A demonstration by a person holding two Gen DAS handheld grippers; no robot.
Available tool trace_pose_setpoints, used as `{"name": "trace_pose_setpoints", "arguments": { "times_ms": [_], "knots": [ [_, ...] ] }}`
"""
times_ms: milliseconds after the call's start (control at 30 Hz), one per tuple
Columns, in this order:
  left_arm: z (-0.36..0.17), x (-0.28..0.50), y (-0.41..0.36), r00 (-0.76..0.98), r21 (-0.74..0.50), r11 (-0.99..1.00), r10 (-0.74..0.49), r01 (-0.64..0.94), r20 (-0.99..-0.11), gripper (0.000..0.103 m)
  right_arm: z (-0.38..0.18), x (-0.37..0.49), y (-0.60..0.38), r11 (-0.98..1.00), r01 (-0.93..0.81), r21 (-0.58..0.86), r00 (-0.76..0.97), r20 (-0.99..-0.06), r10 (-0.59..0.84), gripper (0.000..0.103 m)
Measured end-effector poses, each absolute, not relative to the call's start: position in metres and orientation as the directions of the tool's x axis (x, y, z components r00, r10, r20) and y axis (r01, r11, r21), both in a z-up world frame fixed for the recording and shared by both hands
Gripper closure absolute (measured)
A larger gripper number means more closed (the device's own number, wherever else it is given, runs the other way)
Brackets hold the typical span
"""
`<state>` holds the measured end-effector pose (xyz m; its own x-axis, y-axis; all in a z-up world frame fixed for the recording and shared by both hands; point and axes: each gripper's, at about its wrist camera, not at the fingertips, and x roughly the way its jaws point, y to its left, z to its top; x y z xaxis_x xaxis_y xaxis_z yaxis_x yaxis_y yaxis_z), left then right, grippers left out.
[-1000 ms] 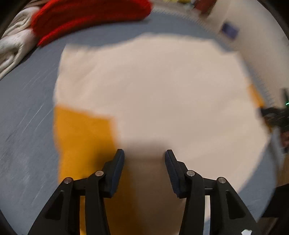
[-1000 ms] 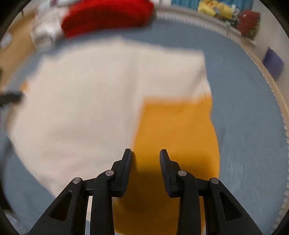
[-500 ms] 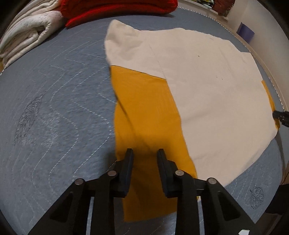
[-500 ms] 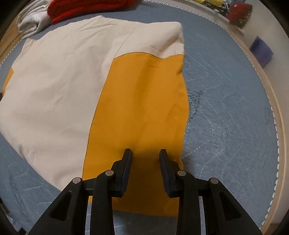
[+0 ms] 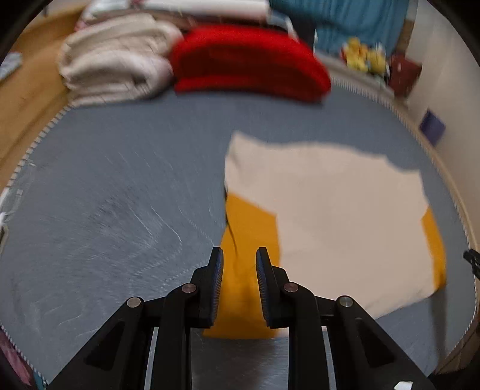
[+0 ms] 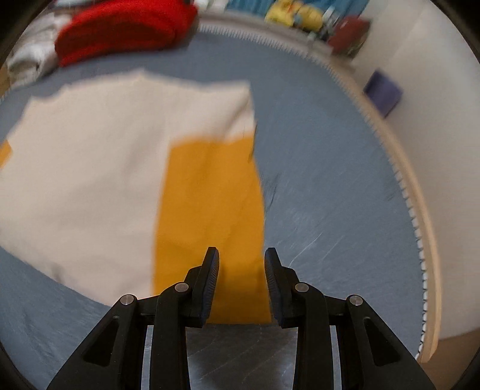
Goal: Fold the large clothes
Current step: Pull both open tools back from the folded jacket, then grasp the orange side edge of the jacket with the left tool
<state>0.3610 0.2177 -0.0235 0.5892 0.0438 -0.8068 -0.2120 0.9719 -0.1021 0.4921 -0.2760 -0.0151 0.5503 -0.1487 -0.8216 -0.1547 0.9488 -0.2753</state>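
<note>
Cream-and-orange garment (image 5: 330,216) lies flat on grey quilted mat (image 5: 135,168)

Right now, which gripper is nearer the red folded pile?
Left. The left gripper is over the garment's left orange sleeve, the side nearer the red pile; the right gripper hovers over the opposite sleeve.

Blurry: grey quilted mat (image 5: 126,168) with stitched edge, wood floor (image 5: 27,90) left, white wall (image 6: 435,126) right, teal curtain (image 5: 345,21) behind.

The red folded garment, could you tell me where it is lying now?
In both wrist views the red folded garment lies at the grey mat's far edge, beside the folded cream pile, beyond the cream-and-orange garment.
</note>
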Motion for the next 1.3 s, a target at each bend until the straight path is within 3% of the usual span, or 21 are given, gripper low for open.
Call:
{"name": "trace_pose_setpoints", "arguments": {
  "times_ms": [167, 300, 333, 400, 433, 467, 833, 1100, 1200, 1300],
  "knots": [
    [0.019, 0.299, 0.186, 0.682, -0.157, 0.97, 0.014, -0.187, -0.731, 0.08, 0.054, 0.437, -0.25, 0.964, -0.144, -0.223, 0.67, -0.739, -0.071, 0.069],
    [0.009, 0.262, 0.166, 0.729, -0.184, 0.969, -0.008, -0.162, -0.684, 0.078, 0.076, 0.399, -0.238, 0.984, -0.114, -0.135, 0.706, -0.709, -0.016, 0.066],
    [-0.005, 0.251, 0.159, 0.737, -0.179, 0.971, -0.006, -0.156, -0.676, 0.078, 0.074, 0.389, -0.236, 0.989, -0.107, -0.1, 0.707, -0.708, 0.005, 0.066],
    [-0.031, 0.251, 0.151, 0.666, -0.159, 0.971, 0.001, -0.181, -0.746, 0.08, 0.062, 0.377, -0.233, 0.992, -0.103, -0.072, 0.701, -0.713, 0.021, 0.066],
    [-0.045, 0.257, 0.153, 0.61, -0.18, 0.96, -0.012, -0.215, -0.792, 0.089, 0.055, 0.37, -0.227, 0.992, -0.106, -0.062, 0.697, -0.717, 0.029, 0.066],
    [-0.051, 0.26, 0.157, 0.604, -0.248, 0.939, -0.057, -0.239, -0.795, 0.093, 0.048, 0.367, -0.225, 0.993, -0.104, -0.062, 0.694, -0.72, 0.028, 0.066],
    [-0.076, 0.289, 0.157, 0.595, -0.261, 0.929, -0.056, -0.263, -0.802, 0.093, -0.013, 0.376, -0.203, 0.989, -0.124, -0.085, 0.66, -0.751, 0.018, 0.066],
    [-0.092, 0.295, 0.176, 0.591, -0.377, 0.879, -0.143, -0.292, -0.793, 0.093, -0.02, 0.393, -0.187, 0.982, -0.167, -0.085, 0.665, -0.745, 0.049, 0.066],
    [-0.103, 0.296, 0.189, 0.584, -0.412, 0.846, -0.154, -0.339, -0.797, 0.091, -0.022, 0.398, -0.182, 0.98, -0.181, -0.079, 0.662, -0.746, 0.062, 0.066],
    [-0.12, 0.296, 0.201, 0.583, -0.472, 0.784, -0.178, -0.402, -0.793, 0.079, -0.022, 0.401, -0.179, 0.98, -0.19, -0.061, 0.657, -0.749, 0.081, 0.066]
  ]
}}
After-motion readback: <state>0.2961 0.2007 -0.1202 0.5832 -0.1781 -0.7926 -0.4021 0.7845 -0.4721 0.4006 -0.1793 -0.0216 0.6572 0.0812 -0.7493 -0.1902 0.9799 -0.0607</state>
